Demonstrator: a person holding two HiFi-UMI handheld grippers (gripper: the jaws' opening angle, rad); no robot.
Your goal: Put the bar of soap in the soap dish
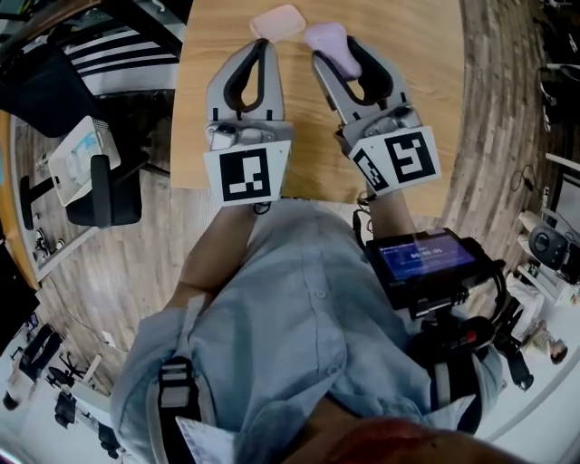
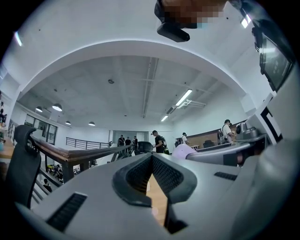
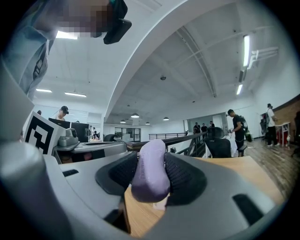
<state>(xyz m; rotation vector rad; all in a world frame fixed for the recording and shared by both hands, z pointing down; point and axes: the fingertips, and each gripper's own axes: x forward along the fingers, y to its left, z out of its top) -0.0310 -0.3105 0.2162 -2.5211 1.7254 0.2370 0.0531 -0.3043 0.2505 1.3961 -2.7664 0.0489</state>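
A pale pink soap dish (image 1: 278,22) lies on the wooden table (image 1: 417,100) at its far side. My right gripper (image 1: 340,45) is shut on a lilac bar of soap (image 1: 328,41), held just right of the dish and slightly nearer. In the right gripper view the soap (image 3: 150,171) stands upright between the black pads (image 3: 185,176), above the tabletop. My left gripper (image 1: 265,45) is shut with nothing in it, its tips just in front of the dish. The left gripper view shows its jaws closed together (image 2: 151,157) and the soap (image 2: 183,151) off to the right.
The table's near edge (image 1: 308,195) runs just under both gripper bodies. A black office chair (image 1: 101,188) and a white box (image 1: 77,154) stand on the floor at the left. Several people stand far off in the hall (image 2: 157,140).
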